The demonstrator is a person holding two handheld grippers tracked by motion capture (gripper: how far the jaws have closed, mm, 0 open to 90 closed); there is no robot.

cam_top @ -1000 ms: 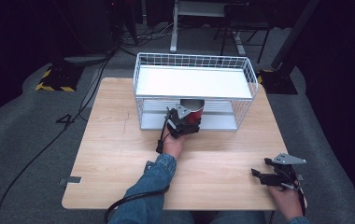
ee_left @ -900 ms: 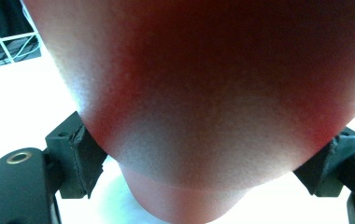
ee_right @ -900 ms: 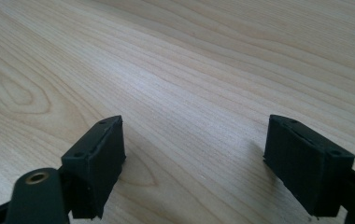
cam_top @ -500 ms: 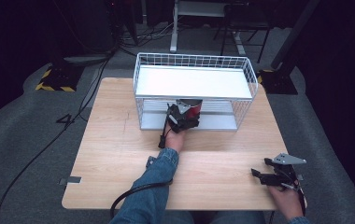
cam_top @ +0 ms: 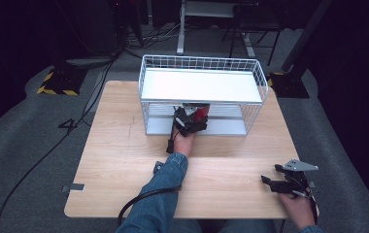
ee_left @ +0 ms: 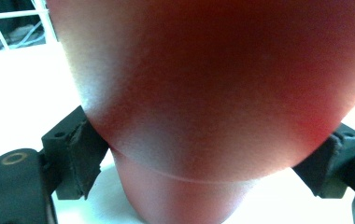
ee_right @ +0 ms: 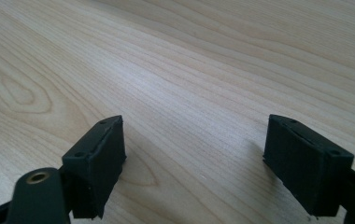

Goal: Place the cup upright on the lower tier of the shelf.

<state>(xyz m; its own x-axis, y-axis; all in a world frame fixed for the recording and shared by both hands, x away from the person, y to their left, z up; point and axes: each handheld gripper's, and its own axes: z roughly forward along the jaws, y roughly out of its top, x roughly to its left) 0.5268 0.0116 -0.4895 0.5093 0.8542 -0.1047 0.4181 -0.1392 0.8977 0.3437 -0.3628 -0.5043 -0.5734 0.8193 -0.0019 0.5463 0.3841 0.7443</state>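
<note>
Find the red cup (ee_left: 213, 93) squarely between the jaws of the left gripper (cam_top: 188, 121), filling the gap from pad to pad. Take it as standing on the lower shelf (cam_top: 221, 127) of the wire rack (cam_top: 202, 63), with white shelf showing beneath and to either side of the jaws.

Read those jaws as having just been opening: loosened a little, pads alongside the cup's walls rather than clamped on them. Judge the step in hand as letting go and backing out.

Keep spreading the jaws evenly, well clear of both walls, before any pull. Avoid dragging one pad along the cup and tipping it. Hold the hand level meanwhile.

Then draw straight back along the line of the jaws, out through the rack's open front. Stay under the upper shelf (cam_top: 202, 85) above the jaws and off the wire to either side. Watch for a wobble at the moment of parting, and pause rather than grab again.

Leave the right gripper (cam_top: 270, 183) alone: jaws spread wide over bare worktop (ee_right: 189, 70), nothing between them, well apart from the rack.
</note>
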